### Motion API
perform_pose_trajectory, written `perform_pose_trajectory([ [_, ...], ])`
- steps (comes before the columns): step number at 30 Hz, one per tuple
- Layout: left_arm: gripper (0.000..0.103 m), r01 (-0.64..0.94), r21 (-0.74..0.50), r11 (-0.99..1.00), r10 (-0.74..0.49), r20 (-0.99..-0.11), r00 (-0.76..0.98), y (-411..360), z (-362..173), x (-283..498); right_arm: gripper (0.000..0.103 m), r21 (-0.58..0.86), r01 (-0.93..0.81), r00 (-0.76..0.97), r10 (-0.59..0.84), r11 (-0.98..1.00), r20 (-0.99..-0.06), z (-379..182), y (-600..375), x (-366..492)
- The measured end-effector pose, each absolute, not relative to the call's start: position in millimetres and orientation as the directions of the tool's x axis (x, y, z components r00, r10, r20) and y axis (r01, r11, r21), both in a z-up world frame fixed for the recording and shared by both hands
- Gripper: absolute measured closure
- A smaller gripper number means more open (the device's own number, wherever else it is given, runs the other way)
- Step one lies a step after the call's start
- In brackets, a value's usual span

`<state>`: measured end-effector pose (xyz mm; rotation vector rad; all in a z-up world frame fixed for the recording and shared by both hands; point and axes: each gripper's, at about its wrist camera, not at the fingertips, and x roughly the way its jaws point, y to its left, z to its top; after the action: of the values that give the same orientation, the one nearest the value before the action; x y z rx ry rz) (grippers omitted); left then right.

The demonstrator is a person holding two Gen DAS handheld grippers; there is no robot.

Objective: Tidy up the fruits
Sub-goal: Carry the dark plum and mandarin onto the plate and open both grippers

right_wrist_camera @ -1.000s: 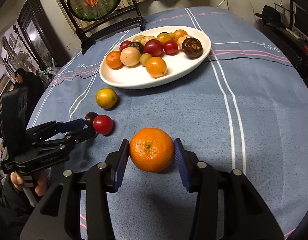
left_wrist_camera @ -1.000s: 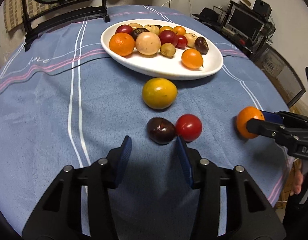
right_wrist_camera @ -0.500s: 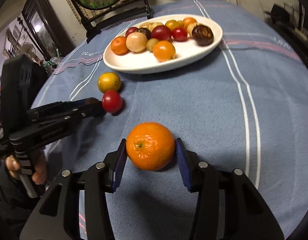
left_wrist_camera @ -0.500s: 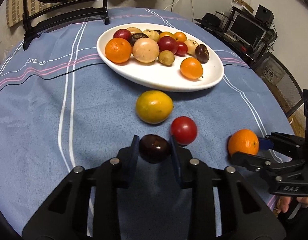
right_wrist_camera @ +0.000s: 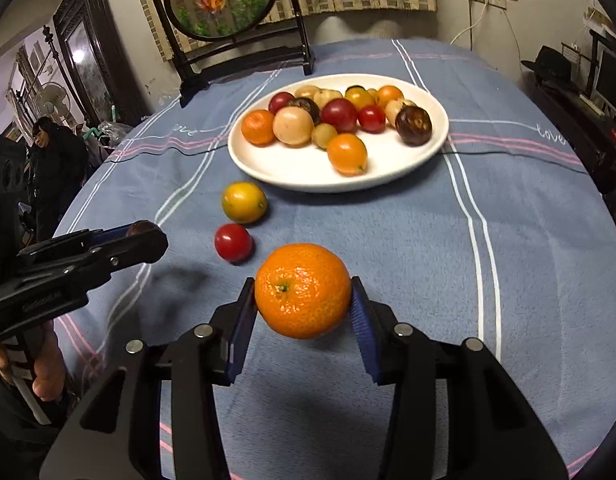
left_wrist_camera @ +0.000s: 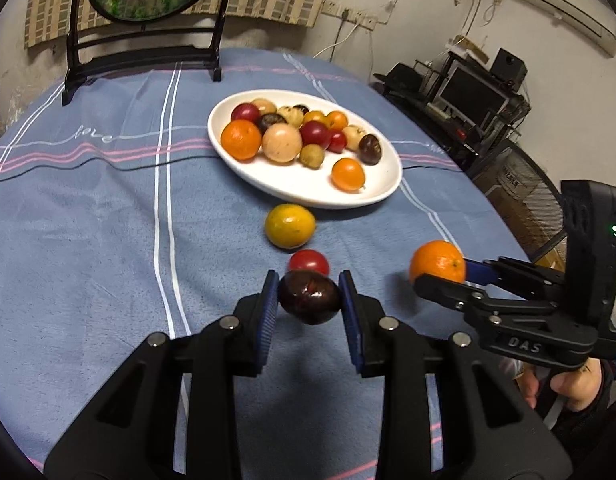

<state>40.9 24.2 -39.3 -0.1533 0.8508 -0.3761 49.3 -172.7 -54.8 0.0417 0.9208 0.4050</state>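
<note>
My left gripper point(left_wrist_camera: 308, 286) is shut on a dark plum point(left_wrist_camera: 309, 299) and holds it just above the blue tablecloth. My right gripper point(right_wrist_camera: 303, 292) has a mandarin orange point(right_wrist_camera: 303, 290) between its pads; the jaws are closing and the pads press on it, a little off the cloth. On the cloth between us lie a red tomato point(left_wrist_camera: 309, 261) and a yellow fruit point(left_wrist_camera: 290, 226). Beyond them a white oval plate point(left_wrist_camera: 308, 197) holds several mixed fruits. The right wrist view shows the tomato point(right_wrist_camera: 233, 242), yellow fruit point(right_wrist_camera: 244, 202), plate point(right_wrist_camera: 308, 185) and left gripper point(right_wrist_camera: 148, 236).
A black stand with a round goldfish screen point(left_wrist_camera: 148, 40) sits at the table's far edge. Shelves with electronics point(left_wrist_camera: 479, 96) and a mesh chair point(left_wrist_camera: 519, 184) are off the right side. A person point(right_wrist_camera: 52, 152) is beyond the table's left edge.
My left gripper moved onto the dark plum, shut on it and raised it off the cloth. My right gripper, with the orange between its pads, rose slightly.
</note>
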Motion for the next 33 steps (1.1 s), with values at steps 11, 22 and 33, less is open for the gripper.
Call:
perform_pose_trajectory([
  [11,0.072,0.24,-0.279,0.93,-0.368,-0.708,0.602,25,-32,55,0.057,0.224,-0.329,0.552,0.379,0.917,-0.743,-44,-177,60],
  [22,0.072,0.24,-0.222,0.945,-0.324,-0.732,0.599,5,-9,160,0.057,0.16,-0.358,0.576,0.352,0.92,-0.738,-20,-173,158],
  [33,0.072,0.218,-0.236,0.947,-0.319,-0.772,0.55,-3,-38,211,0.056,0.123,-0.332,0.525,0.291,0.935,-0.799,-49,-168,232],
])
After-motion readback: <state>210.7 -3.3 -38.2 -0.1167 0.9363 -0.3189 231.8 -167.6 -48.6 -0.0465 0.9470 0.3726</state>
